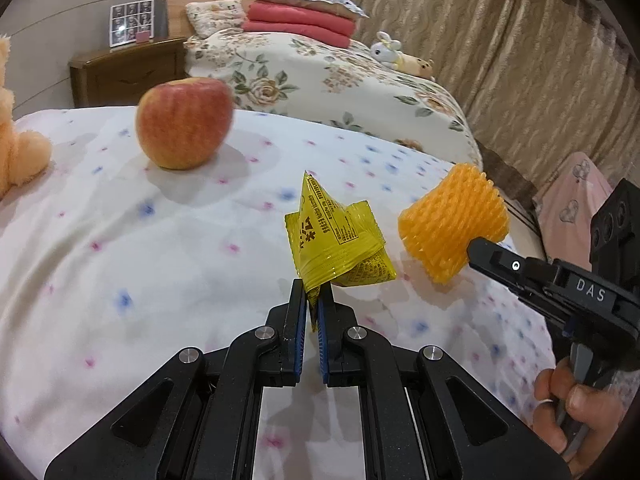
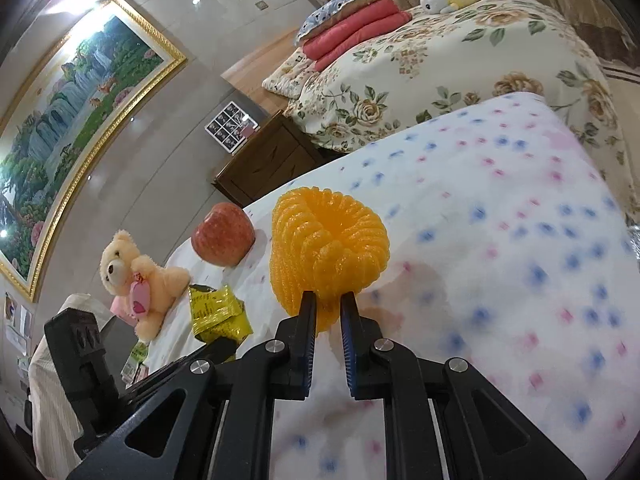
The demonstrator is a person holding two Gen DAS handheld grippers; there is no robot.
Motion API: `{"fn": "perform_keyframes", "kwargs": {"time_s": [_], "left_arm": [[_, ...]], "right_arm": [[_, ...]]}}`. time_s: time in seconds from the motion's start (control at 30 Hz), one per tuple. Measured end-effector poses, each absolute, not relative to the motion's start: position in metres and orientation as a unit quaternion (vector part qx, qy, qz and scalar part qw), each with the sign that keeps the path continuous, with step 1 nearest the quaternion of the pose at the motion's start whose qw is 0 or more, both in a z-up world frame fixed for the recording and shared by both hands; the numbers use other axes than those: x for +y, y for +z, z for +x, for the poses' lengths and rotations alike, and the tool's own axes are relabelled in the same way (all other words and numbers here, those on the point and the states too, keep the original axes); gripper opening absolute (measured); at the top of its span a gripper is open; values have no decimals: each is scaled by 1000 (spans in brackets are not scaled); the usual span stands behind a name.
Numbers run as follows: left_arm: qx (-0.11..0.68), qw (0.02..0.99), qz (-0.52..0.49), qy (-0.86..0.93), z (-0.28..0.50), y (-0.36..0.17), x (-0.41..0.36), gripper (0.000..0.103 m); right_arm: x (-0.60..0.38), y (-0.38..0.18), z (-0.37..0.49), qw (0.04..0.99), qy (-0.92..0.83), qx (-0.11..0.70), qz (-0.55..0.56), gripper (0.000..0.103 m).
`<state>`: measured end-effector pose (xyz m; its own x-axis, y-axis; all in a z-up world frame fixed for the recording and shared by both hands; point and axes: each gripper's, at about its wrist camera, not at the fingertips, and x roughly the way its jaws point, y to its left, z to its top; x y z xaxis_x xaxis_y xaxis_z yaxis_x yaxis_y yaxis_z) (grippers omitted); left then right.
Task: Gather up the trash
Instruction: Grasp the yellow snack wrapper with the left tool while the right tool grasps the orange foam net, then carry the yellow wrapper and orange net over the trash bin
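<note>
On the bed (image 1: 100,264) we see a plush bear (image 1: 16,152) at the far left, then an apple (image 1: 184,122). Our left hand-held gripper (image 1: 314,300) is clamped on the yellow wrapper (image 1: 332,240) (lifted clear of the sheet). Our right hand-held gripper (image 2: 328,316) pinches the orange foam net (image 2: 324,248), likewise raised.

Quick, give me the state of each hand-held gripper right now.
Left hand-held gripper: closed on the yellow snack wrapper, lifted off the bedspread.
Right hand-held gripper: closed on the orange foam fruit net.
</note>
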<state>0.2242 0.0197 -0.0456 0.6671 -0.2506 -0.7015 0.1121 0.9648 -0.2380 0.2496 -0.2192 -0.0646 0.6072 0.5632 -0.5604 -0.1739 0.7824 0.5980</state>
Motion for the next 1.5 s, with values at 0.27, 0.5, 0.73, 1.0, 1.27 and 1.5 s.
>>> {"fn": "perform_keyframes", "kwargs": {"time_s": [0.27,0.5,0.73,1.0,1.27,1.5], "left_arm": [[397,905,-74,-137,200,-41,-16,5],[393,902,-61,-165,179,-36,-45,5],[393,899,-45,-188,162,-34,-71,5],[392,895,-24,-209,144,-33,-98,5],[393,892,-6,-223,135,-32,-122,5],[392,890,6,-234,132,-30,-141,5]], "right_arm": [[-248,-66,211,864,189,381,268,12],[-272,-60,182,871,170,365,281,12],[-293,-60,157,876,152,356,287,12],[-319,-66,133,879,127,350,297,12],[-339,-66,116,884,108,340,303,12],[-353,-67,107,886,93,334,308,12]]}}
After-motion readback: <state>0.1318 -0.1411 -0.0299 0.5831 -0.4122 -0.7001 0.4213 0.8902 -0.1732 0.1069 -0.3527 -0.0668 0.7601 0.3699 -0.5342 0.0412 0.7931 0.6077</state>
